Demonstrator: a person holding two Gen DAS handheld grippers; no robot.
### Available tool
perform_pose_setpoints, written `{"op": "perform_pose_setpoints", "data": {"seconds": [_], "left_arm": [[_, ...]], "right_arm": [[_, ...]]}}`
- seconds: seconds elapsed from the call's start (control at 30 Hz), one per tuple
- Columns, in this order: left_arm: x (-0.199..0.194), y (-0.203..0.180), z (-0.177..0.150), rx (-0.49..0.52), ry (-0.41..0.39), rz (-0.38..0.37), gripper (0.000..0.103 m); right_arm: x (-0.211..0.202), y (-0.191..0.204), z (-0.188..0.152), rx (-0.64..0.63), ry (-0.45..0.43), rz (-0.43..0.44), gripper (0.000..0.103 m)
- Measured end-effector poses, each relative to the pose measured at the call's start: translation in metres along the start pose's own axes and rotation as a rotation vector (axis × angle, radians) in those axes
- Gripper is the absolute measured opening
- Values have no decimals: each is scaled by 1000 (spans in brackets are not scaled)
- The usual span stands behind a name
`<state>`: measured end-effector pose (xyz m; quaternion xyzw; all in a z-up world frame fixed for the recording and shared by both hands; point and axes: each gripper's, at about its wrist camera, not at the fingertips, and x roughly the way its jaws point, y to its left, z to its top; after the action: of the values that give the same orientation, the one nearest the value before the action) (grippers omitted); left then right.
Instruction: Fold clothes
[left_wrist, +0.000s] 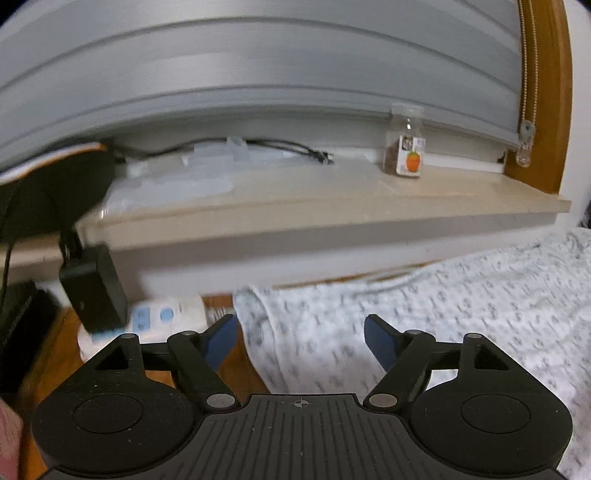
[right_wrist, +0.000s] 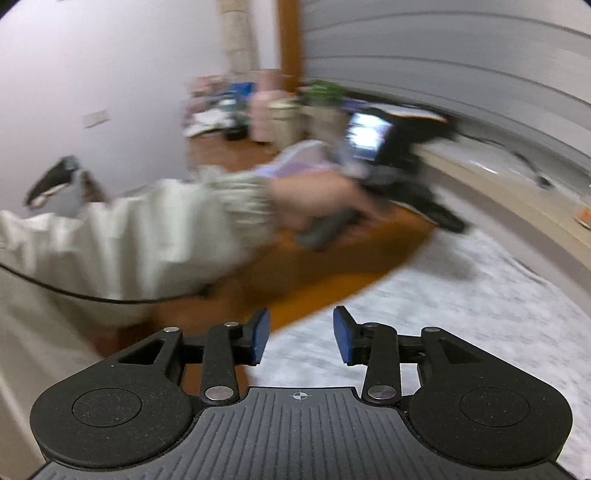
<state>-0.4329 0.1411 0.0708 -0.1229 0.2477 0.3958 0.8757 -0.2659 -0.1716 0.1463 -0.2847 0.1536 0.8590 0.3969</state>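
A white garment with a small dark print (left_wrist: 424, 314) lies spread on the wooden floor below a window sill. My left gripper (left_wrist: 300, 334) hovers over its left edge, jaws wide open, nothing between the blue pads (left_wrist: 221, 339). In the right wrist view the same cloth (right_wrist: 443, 314) shows blurred at lower right. My right gripper (right_wrist: 300, 334) is above its near edge, open with a clear gap and nothing in it. The person's left hand (right_wrist: 317, 206) in a cream sleeve holds the other gripper tool (right_wrist: 417, 184) farther back.
A beige window sill (left_wrist: 332, 206) carries a small jar with an orange label (left_wrist: 404, 147), cables and clear plastic. A black adapter (left_wrist: 94, 288) and a white remote (left_wrist: 166, 317) lie left of the garment. Bare wooden floor (right_wrist: 332, 266) and a white wall (right_wrist: 92, 74) lie beyond.
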Motion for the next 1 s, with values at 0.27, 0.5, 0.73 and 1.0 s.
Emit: {"op": "perform_pose_setpoints", "data": {"seconds": [0.27, 0.5, 0.73, 1.0], "left_arm": [[6, -16, -13, -27, 22, -56, 80], [18, -74, -8, -28, 0, -164, 97], [41, -142, -10, -16, 38, -262, 102], [54, -142, -28, 53, 113, -233, 98]], "right_arm": [[-1, -132, -52, 180, 33, -325, 44], [-35, -204, -108, 315, 47, -520, 46], [-56, -224, -150, 396, 32, -583, 48], [-58, -224, -167, 408, 21, -581, 52]]}}
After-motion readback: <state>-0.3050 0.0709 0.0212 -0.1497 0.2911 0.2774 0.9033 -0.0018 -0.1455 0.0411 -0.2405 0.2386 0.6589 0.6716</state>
